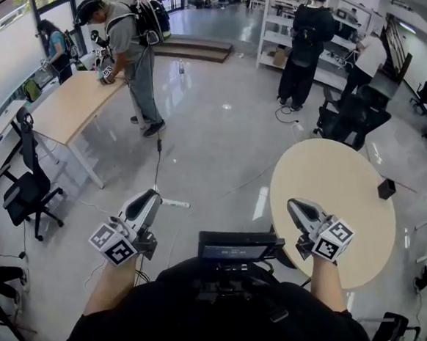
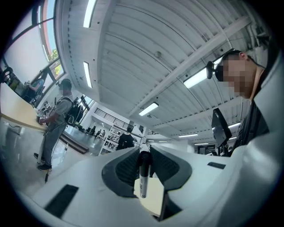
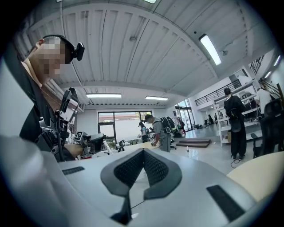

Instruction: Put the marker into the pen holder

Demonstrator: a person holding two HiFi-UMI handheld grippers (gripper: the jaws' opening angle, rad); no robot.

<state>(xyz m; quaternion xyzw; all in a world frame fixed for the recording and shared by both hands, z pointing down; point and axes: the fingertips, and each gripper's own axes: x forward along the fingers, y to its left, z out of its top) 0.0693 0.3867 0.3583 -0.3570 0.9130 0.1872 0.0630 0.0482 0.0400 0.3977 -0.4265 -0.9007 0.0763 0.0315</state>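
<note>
My left gripper (image 2: 144,153) points up toward the ceiling and is shut on a marker (image 2: 143,177), white-bodied with a black cap, standing upright between the dark pads. In the head view the left gripper (image 1: 147,205) hangs over the floor at lower left; the marker does not show there. My right gripper (image 3: 143,153) is shut with nothing between its pads, and in the head view it (image 1: 298,208) sits over the near edge of a round beige table (image 1: 342,215). A small black box-like thing (image 1: 386,188) stands at the table's right edge; I cannot tell whether it is the pen holder.
A long wooden table (image 1: 76,103) stands at far left with a person (image 1: 132,55) bent over it. A black office chair (image 1: 29,189) is at left. Another person (image 1: 305,45) stands by white shelves (image 1: 334,24) at the back right. Dark chairs (image 1: 353,118) crowd behind the round table.
</note>
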